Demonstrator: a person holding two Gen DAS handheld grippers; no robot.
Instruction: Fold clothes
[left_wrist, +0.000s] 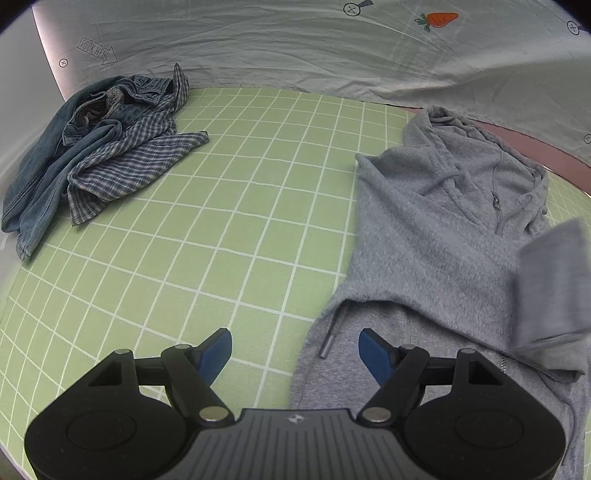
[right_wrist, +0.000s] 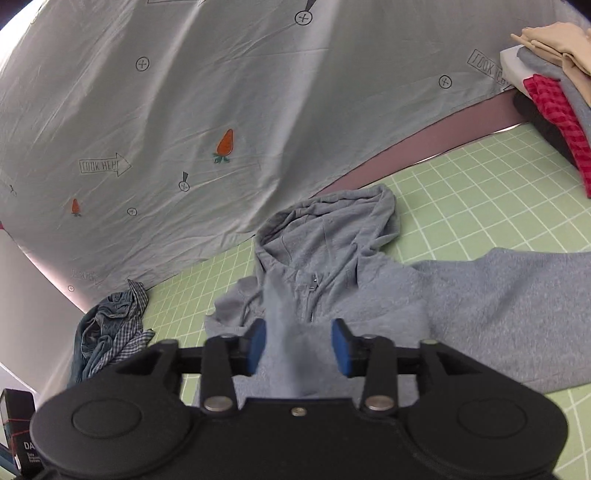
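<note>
Green gridded mat (left_wrist: 236, 206) under a printed grey sheet (left_wrist: 258, 48) at the back; grey zip hoodie (left_wrist: 436, 236) lying flat on the mat's right side, hood toward the sheet; crumpled denim and plaid heap (left_wrist: 99, 147) far left; left gripper (left_wrist: 295, 354) spread wide over the hoodie's edge, empty; right gripper (right_wrist: 298, 345) parted around a blurred fold of hoodie fabric, grip impossible to tell
</note>
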